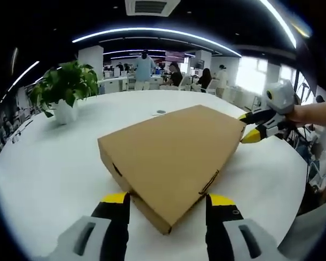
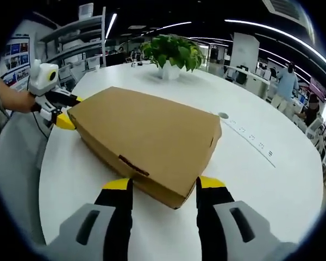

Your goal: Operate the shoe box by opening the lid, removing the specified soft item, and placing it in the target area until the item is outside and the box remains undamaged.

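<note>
1. We see a flat, rectangular shoe box of plain brown cardboard (image 1: 171,157) lying closed on a smooth, glossy white round counter (image 1: 49,168). Its lid is matte and unmarked; we can read no brand or writing on it.
2. In the left gripper view, the left gripper (image 1: 167,209), with black jaws, yellow tips and grey plastic housings, has its jaws spread wide, one on each side of the box's nearest corner. We cannot tell whether they touch the cardboard.
3. On the box edge just ahead of the left gripper's right jaw runs a thin dark slit (image 1: 209,183) along the lid seam, and a small dark notch marks the side wall ahead of its left jaw.
4. In the right gripper view, the right gripper (image 2: 164,191), of the same make, also stands spread, its jaws straddling the opposite corner of the box (image 2: 146,138). A short dark reddish strip (image 2: 133,165) sits on the box's side just ahead of its left jaw.
5. Each gripper appears across the box from the other, at the far corner (image 1: 258,128) (image 2: 60,114), held by a person's hand.
6. Beyond the box from both grippers stands a leafy green plant in a white pot (image 1: 65,89) (image 2: 171,54), and a small round grey disc (image 2: 223,115) lies flush in the counter.
</note>
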`<act>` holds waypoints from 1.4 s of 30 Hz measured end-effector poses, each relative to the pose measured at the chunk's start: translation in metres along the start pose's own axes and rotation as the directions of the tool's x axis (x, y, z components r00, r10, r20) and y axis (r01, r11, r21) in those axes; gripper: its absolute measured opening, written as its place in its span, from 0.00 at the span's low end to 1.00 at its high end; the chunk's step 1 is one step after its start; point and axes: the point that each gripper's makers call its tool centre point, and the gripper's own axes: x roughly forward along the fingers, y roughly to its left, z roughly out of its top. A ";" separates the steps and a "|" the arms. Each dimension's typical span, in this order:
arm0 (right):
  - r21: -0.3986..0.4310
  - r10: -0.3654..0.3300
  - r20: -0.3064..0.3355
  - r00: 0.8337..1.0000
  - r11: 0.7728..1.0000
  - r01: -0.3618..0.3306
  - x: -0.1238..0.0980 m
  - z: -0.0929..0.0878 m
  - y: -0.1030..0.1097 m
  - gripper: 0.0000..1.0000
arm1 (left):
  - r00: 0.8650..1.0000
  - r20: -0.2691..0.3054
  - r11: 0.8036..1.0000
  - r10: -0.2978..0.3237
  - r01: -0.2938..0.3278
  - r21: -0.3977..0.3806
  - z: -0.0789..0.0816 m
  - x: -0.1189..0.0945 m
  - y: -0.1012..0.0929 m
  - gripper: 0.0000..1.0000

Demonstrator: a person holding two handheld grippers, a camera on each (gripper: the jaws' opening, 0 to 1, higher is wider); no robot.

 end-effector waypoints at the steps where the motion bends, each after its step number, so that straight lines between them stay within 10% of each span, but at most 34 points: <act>1: 0.004 -0.001 0.001 1.000 1.000 0.001 0.000 0.000 0.001 0.42 | 1.000 -0.004 1.000 -0.003 0.003 -0.002 0.000 -0.001 0.001 0.56; 42: 0.112 -0.076 0.025 0.997 0.991 0.073 0.000 0.004 0.075 0.43 | 0.988 -0.094 0.984 -0.119 0.130 0.123 -0.014 -0.021 0.051 0.55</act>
